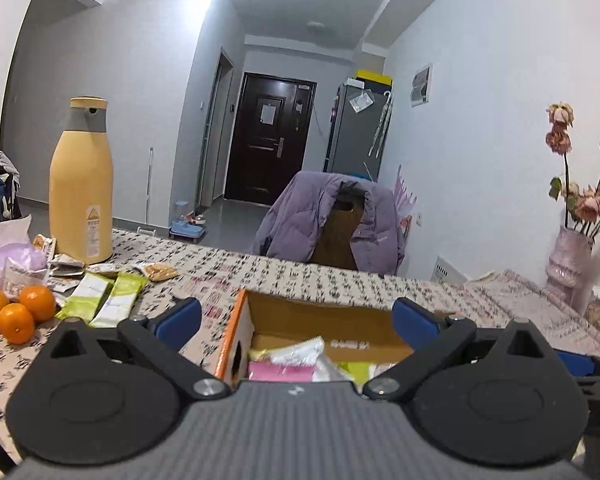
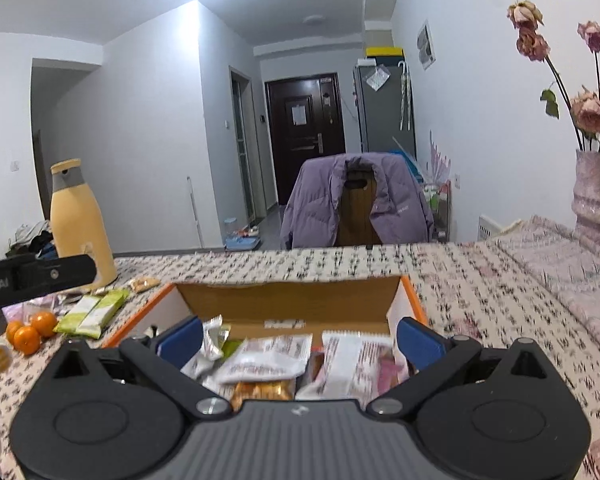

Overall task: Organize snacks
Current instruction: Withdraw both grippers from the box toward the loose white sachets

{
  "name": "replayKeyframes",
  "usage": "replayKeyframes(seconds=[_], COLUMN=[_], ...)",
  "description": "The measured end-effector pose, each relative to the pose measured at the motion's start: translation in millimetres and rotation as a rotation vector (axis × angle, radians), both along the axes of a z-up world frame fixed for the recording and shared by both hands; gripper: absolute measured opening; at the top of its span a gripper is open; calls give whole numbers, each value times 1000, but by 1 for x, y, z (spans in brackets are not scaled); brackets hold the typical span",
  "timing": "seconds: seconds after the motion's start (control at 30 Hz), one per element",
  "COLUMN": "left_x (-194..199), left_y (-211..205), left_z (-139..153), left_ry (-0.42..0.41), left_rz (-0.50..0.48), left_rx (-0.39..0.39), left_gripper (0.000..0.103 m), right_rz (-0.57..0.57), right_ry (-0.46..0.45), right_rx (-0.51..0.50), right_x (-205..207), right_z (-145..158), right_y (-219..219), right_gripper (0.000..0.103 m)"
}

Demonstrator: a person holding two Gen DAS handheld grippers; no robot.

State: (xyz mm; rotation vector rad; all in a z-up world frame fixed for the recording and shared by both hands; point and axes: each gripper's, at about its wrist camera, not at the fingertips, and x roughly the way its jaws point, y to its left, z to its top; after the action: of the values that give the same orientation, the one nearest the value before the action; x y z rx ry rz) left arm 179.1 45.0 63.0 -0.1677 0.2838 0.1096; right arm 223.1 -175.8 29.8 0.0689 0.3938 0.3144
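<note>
The cardboard box is open on top, so entry from above is free, though packets fill its floor. To its left, green sachets, oranges and a tall yellow bottle crowd the tablecloth (bare on the right, up to the vase).

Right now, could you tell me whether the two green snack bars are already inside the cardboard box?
No, the green snack bars lie on the table beside the oranges, left of and outside the cardboard box.
</note>
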Motion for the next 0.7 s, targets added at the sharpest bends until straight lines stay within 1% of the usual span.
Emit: replayKeyframes(seconds=[0.27,0.43,0.6,0.7], left_x=[-28,-42,-47,-49], left_y=[13,15,18,25], left_z=[-28,-51,-79,-91], left_ry=[84,147,221,244], left_rz=[-9,-32,-45,-36], left_rx=[22,47,68,56], left_gripper=[103,103,103,103], right_rz=[34,50,64,69], right_ry=[55,92,132,149], right_rx=[-42,-63,-82,-90], right_x=[-27,-39,-51,-56], right_z=[-20,-32,-47,-53], right_y=[1,2,7,9], right_gripper=[103,103,103,103])
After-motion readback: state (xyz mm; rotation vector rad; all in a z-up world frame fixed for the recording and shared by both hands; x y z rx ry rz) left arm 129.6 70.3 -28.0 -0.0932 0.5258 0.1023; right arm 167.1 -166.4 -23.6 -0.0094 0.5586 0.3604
